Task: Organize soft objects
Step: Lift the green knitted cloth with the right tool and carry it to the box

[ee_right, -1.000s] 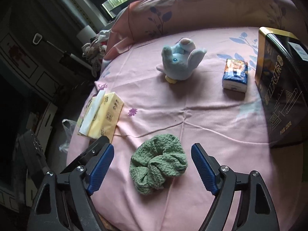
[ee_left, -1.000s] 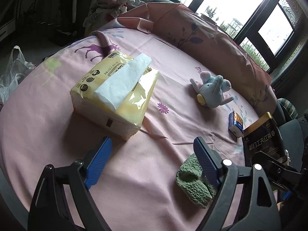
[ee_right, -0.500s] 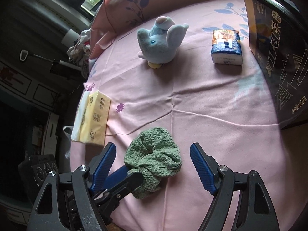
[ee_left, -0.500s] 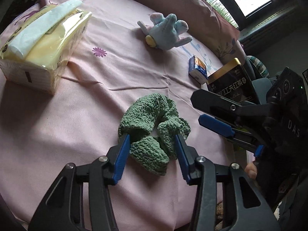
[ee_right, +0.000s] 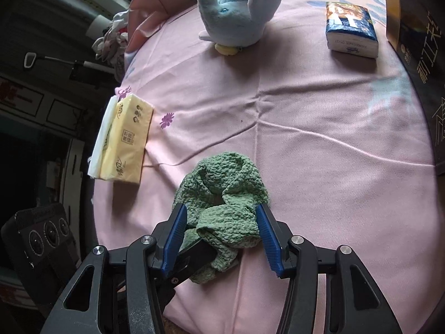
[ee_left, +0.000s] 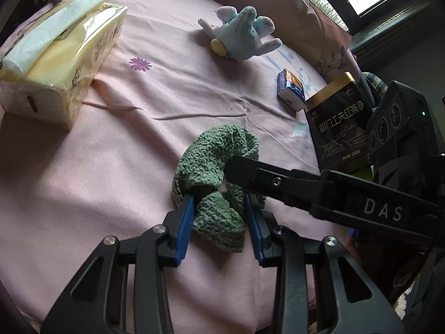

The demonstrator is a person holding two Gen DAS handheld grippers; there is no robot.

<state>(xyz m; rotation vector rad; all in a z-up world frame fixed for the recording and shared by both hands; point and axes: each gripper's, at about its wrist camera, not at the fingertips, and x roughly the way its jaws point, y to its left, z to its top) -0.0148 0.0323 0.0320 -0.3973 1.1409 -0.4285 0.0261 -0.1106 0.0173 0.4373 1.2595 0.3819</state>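
Observation:
A green knitted scrunchie lies on the pink bedsheet. My left gripper is shut on its near part. My right gripper is also shut on the scrunchie from the other side; one of its black fingers crosses the left wrist view. A blue plush toy lies further back, also in the right wrist view. A yellow tissue pack sits at the left, and shows in the right wrist view.
A small blue tissue packet and a black and gold box stand at the right; both show in the right wrist view, packet and box. A pink pillow lies along the back.
Both grippers moved in and closed on the green scrunchie from opposite sides. The right gripper was open half a second ago; the left has tightened.

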